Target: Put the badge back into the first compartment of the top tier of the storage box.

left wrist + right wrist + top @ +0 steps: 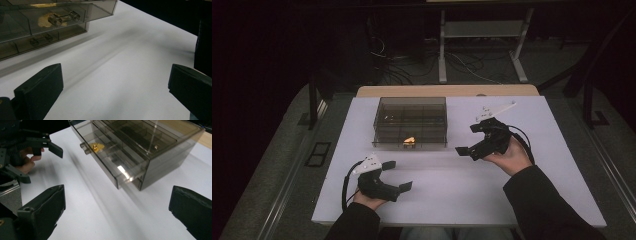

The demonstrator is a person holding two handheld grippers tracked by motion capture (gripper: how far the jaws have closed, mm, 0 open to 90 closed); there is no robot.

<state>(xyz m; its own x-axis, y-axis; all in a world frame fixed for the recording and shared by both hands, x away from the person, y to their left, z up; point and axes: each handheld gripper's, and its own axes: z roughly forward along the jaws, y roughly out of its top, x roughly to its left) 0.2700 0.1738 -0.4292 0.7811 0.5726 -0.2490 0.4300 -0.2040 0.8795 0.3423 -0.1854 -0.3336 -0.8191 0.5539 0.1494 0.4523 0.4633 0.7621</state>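
A smoky clear drawer box stands at the middle back of the white table. A small yellow object shows through its front. My left gripper is open near the front left, with its jaws toward the box and nothing between them. My right gripper is open just right of the box front, holding nothing. In the left gripper view the box has a metal handle in front of the yellow object. In the right gripper view the upper drawer juts out slightly, and the left gripper is beyond it.
A wooden strip runs along the table's back edge. Behind it, on the dark floor, are cables and a white desk frame. Bare white tabletop lies between the two grippers and in front of the box.
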